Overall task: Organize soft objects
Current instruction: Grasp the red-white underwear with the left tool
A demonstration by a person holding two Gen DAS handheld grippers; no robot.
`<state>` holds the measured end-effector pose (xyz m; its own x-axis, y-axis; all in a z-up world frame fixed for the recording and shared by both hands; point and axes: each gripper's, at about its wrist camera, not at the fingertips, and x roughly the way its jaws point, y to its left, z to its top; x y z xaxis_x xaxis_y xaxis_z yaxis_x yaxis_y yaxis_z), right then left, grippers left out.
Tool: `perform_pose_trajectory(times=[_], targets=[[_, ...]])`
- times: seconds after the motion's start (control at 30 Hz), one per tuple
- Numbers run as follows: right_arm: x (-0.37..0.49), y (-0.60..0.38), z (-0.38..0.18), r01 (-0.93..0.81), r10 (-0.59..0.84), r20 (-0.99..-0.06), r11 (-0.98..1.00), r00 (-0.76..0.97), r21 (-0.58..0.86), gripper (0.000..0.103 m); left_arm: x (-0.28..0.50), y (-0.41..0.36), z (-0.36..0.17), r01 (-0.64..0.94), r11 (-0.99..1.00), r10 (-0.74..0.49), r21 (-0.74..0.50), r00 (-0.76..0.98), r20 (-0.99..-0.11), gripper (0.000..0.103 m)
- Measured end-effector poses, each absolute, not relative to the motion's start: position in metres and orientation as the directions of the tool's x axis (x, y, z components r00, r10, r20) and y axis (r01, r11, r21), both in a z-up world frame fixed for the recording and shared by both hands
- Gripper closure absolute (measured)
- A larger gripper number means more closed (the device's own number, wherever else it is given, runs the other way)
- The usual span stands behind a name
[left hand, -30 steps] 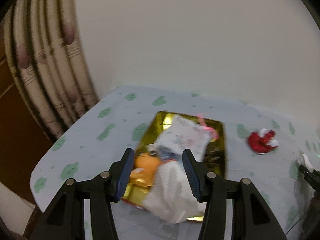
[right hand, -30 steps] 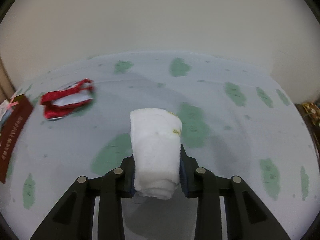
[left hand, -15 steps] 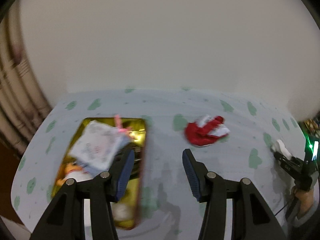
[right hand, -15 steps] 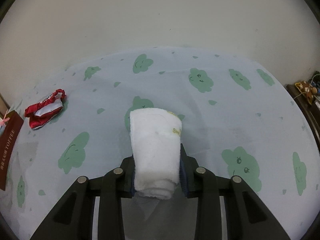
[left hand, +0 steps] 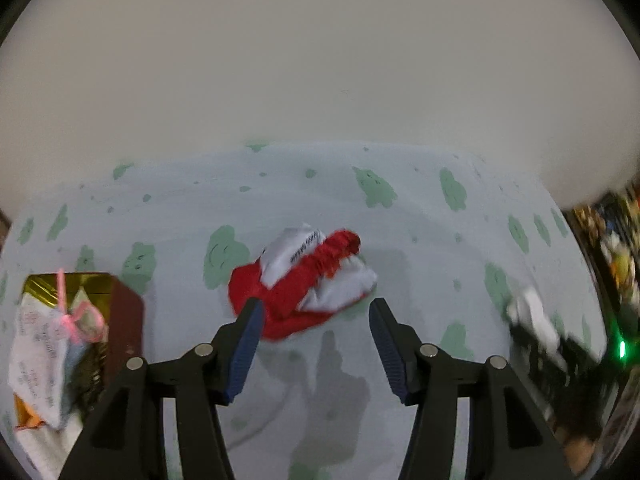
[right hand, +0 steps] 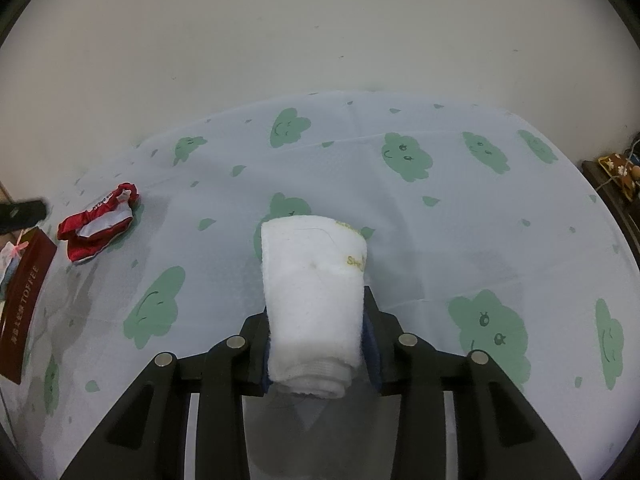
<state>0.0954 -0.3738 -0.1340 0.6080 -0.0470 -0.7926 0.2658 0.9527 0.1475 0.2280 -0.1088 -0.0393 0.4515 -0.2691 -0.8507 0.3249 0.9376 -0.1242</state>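
Observation:
A crumpled red and white cloth [left hand: 304, 280] lies on the cloud-print tablecloth, just beyond my left gripper [left hand: 316, 308]. Its jaws are opening wide, with the cloth's near edge between the fingertips and untouched. The same cloth [right hand: 98, 228] shows far left in the right wrist view. My right gripper [right hand: 316, 308] holds a rolled white towel [right hand: 316, 280] between its pads above the table; its jaws are opening slightly, with the roll still touching both pads. A maroon box with gold lining [left hand: 124, 320] holds white packets and a pink ribbon [left hand: 44, 340].
The box's maroon wall [right hand: 24, 292] stands at the left edge of the table. A plain wall backs the pale blue tablecloth [right hand: 440, 220]. Dark furniture with small cluttered items [right hand: 620, 172] stands past the table's right edge.
My left gripper has swung right, from over the gold-lined box to the red and white cloth, and its jaws stand wider. The right gripper shifted a little and still carries the towel roll.

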Motion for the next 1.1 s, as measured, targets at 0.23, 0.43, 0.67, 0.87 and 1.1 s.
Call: perform_pose_trajectory(times=[0.23,0.43,0.67,0.87,1.1], targets=[[0.096,-0.374,-0.134,0.261,-0.038,-0.792,0.953,0.61,0.155,0.065,0.271,-0.111,-0.064,0.253,0.952,-0.264,-0.169,0.407,-0.874,0.046],[0.099,-0.37,-0.133,0.252,-0.045,-0.795,0.958,0.604,0.137,0.061,0.288,-0.117,-0.083,0.292,0.951,-0.219,-0.099,0.415,-0.883,0.046],[0.099,-0.37,-0.133,0.248,-0.044,-0.796,0.959,0.604,0.135,0.06,0.284,-0.119,-0.108,0.326,0.939,-0.237,-0.107,0.392,-0.889,0.043],[0.099,-0.37,-0.134,0.245,-0.042,-0.796,0.96,0.604,0.135,0.059,0.263,-0.121,-0.111,0.373,0.915,-0.308,-0.154,0.397,-0.865,0.045],[0.099,-0.369,-0.134,0.245,-0.04,-0.795,0.959,0.605,0.139,0.058,0.238,-0.133,-0.109,0.415,0.899,-0.308,-0.136,0.381,-0.872,0.076]])
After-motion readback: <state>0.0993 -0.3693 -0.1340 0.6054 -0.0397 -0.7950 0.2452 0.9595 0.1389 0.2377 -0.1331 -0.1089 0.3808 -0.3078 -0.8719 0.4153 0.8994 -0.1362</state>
